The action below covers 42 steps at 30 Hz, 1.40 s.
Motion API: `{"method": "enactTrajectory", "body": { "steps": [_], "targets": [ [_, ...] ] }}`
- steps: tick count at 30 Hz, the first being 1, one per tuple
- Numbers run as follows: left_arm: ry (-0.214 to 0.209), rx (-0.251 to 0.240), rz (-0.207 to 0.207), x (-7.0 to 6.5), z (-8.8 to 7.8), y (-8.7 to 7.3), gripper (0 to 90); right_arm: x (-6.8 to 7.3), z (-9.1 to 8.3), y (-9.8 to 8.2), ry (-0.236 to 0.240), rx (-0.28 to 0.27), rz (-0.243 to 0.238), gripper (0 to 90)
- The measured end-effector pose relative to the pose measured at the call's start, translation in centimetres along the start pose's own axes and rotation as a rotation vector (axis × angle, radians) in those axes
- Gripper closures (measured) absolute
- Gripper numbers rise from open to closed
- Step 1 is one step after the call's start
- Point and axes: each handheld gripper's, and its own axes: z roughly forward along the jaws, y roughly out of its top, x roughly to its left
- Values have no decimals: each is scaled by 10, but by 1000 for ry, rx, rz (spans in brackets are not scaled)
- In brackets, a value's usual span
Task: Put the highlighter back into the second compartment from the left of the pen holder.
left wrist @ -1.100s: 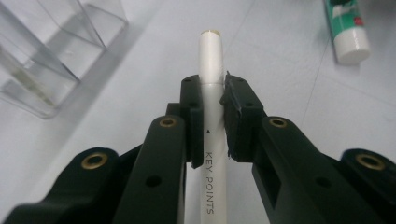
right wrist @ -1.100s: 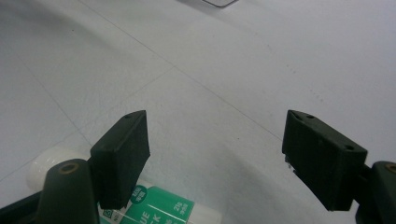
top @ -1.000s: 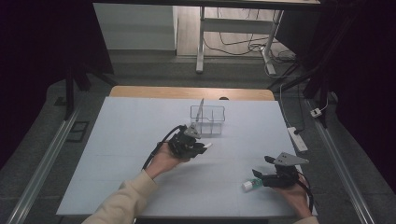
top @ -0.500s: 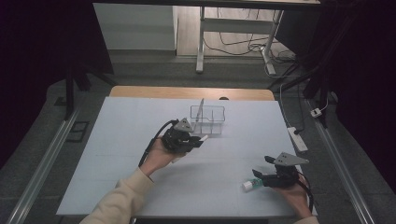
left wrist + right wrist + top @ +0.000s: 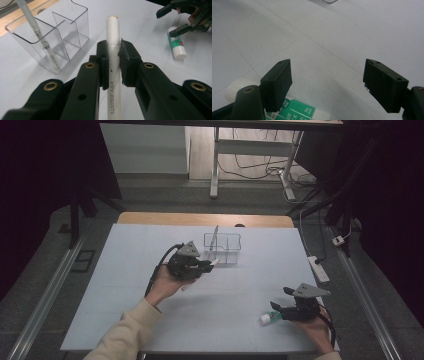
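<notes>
I'm pinching a white cylindrical marker pen [image 5: 113,65] between the pads of my left tongs [image 5: 202,266], holding it off the pale blue worktop [image 5: 125,270], just beside the clear plastic two-compartment organiser [image 5: 50,45] near the far edge. A thin white pen [image 5: 37,32] is leaning in one compartment. My right tongs [image 5: 329,85] are standing spread wide near the front right corner, over a green-and-white glue stick [image 5: 270,317] lying on the worktop.

Pen [image 5: 113,57]: white, printed "KEY POINTS", clamped in jaws, near organizer.
Glue stick [image 5: 177,45]: white-green, lying on tabletop.
</notes>
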Motion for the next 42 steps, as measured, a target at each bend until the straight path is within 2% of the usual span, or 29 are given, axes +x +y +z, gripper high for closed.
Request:
{"method": "enactTrajectory", "body": {
  "steps": [16, 28, 38, 42],
  "targets": [
    [11, -61, -20, 7, -12, -1, 783, 0, 0, 0, -1, 4, 0, 226],
    [35, -110, -31, 12, -19, -1, 783, 0, 0, 0, -1, 1, 1, 226],
    [39, -138, -46, 15, -16, 2, 783, 2, -1, 1, 4, -8, -4, 227],
    [30, -154, -53, 19, -13, 6, 783, 1, -2, 1, 0, -9, -7, 227]
  ]
}}
